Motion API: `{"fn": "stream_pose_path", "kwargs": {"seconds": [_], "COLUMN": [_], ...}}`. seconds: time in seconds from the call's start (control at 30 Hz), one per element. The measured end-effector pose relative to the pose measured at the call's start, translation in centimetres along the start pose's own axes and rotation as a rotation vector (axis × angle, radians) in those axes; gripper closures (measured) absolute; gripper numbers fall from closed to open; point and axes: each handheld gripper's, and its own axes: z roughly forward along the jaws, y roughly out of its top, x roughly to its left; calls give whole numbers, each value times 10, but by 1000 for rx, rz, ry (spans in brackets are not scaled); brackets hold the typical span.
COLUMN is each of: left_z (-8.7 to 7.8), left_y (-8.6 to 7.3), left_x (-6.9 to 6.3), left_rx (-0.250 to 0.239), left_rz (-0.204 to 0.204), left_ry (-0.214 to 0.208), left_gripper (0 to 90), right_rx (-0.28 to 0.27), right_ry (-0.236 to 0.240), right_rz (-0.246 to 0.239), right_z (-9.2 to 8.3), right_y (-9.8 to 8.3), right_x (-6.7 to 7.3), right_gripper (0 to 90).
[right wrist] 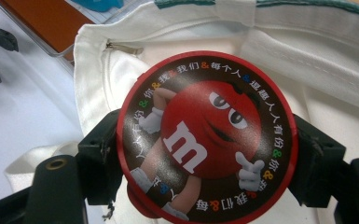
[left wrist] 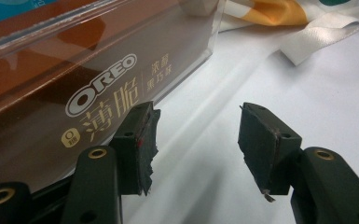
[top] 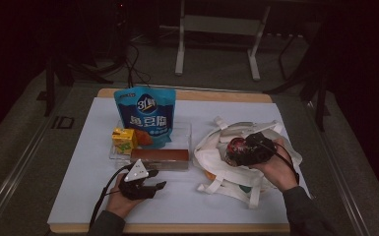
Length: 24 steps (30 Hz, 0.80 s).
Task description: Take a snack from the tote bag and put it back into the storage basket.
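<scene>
Right gripper (right wrist: 205, 154) clamped by both black jaws on the round red-rimmed M&M's tin (right wrist: 207, 140), one jaw on each side of its lid; printed red candy figure faced the camera. Held just above the white canvas tote bag (right wrist: 307, 65), over its open mouth, with a metal zipper pull visible at the bag's hem. Seen from the high view as well: right gripper (top: 248, 150) with the tin (top: 236, 146) over the tote (top: 211, 147), which lay crumpled on the right half of the white table sheet (top: 78, 196), handles spread around it.

Left gripper (left wrist: 196, 140) stood about half open, nothing between the pads, jaws low over the bare white sheet. Just beside its one jaw, apart from it by a narrow gap: the long brown Oreo biscuit box (left wrist: 74, 98), lying behind the clear plastic wall of a tray (left wrist: 200, 46). In the high view, left gripper (top: 147, 183) rested near the table's front edge, in front of that box (top: 160, 157).

Farther back in the clear tray (top: 182, 130): a blue stand-up snack pouch (top: 146, 115), upright, and a small yellow drink carton (top: 124, 139) at its left, touching or nearly touching the pouch; cannot tell which.
</scene>
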Motion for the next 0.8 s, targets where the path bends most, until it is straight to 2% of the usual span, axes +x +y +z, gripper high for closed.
{"fn": "stream_pose_path", "kwargs": {"seconds": [0.8], "left_z": [0], "left_y": [0], "left_x": [0], "left_rx": [-1], "left_rz": [0], "left_ry": [-2], "left_gripper": [461], "right_rx": [-1], "right_ry": [37], "right_rz": [-58], "right_z": [5], "right_y": [16], "right_x": [23], "right_gripper": [254]}}
